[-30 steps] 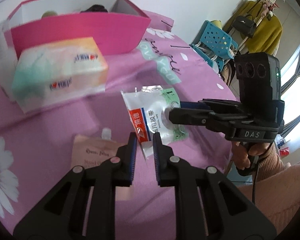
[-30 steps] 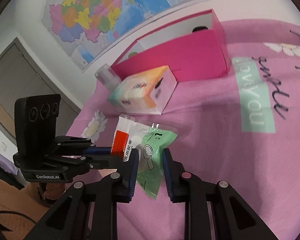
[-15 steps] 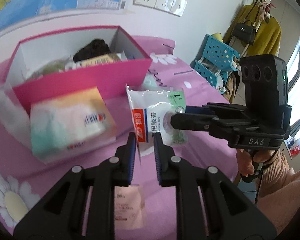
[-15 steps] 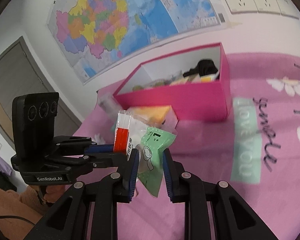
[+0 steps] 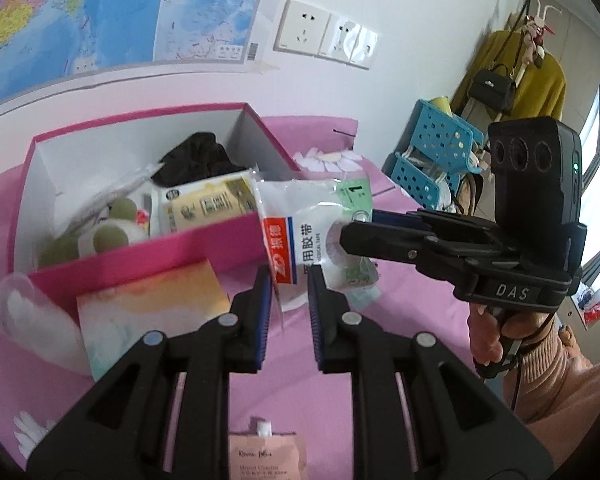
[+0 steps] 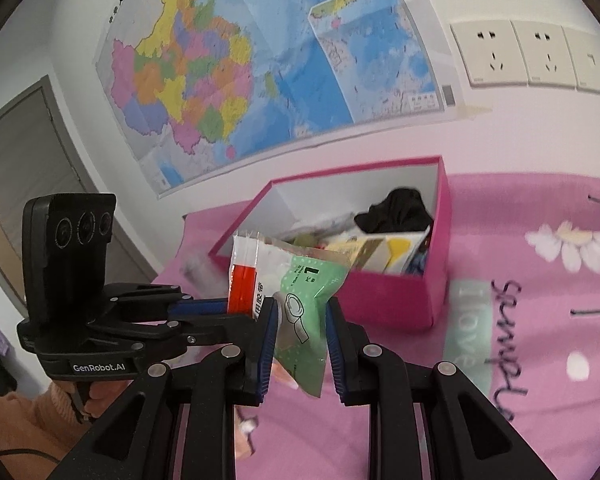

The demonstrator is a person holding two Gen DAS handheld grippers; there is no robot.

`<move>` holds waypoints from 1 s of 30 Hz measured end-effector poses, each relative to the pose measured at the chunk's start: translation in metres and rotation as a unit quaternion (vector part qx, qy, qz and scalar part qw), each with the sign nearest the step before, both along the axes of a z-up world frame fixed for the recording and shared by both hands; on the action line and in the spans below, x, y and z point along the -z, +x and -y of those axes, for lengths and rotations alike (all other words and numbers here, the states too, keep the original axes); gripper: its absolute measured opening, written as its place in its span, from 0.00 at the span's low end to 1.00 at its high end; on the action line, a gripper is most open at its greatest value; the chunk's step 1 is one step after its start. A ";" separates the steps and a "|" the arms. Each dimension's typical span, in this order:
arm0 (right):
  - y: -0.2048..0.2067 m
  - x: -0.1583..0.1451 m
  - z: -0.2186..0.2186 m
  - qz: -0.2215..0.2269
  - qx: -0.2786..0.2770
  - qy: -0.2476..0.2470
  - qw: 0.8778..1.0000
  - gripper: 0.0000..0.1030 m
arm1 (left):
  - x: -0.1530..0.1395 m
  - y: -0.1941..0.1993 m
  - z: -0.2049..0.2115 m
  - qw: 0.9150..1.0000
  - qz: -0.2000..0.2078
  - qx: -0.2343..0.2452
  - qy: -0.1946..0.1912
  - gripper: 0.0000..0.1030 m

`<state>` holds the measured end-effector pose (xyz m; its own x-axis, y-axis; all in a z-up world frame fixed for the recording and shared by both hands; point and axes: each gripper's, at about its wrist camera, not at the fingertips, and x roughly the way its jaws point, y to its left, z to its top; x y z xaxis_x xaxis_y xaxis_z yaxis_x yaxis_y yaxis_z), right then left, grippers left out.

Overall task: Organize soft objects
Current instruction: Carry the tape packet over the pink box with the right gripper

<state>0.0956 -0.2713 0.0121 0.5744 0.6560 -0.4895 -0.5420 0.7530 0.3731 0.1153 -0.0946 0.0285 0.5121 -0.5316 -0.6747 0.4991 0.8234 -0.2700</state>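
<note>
Both the left gripper (image 5: 288, 280) and right gripper (image 6: 302, 312) have their fingers pinching one medical tape packet (image 5: 312, 224) at frame centre, before the pink box (image 5: 148, 256).

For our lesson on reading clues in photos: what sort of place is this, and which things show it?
Most likely a bedroom at home: a pink flowered bedsheet under the pink box, a wall map taped up, and a yellow coat and handbag hanging on a rack.
</note>
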 end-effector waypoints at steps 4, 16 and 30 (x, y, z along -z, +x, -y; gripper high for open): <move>0.012 -0.006 0.000 0.007 0.005 -0.003 1.000 0.23 | -0.005 0.015 -0.001 1.000 0.001 -0.005 -0.007 0.18; 0.037 -0.016 -0.005 0.018 0.012 0.000 1.000 0.23 | -0.011 0.039 -0.006 1.000 0.006 -0.018 -0.017 0.18; 0.052 -0.015 -0.007 0.016 0.019 -0.005 1.000 0.23 | -0.008 0.053 -0.007 0.999 0.000 -0.025 -0.024 0.18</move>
<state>0.1472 -0.2647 0.0274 0.6137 0.6287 -0.4776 -0.5244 0.7768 0.3486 0.1681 -0.0874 0.0368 0.5388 -0.5375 -0.6487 0.4580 0.8332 -0.3099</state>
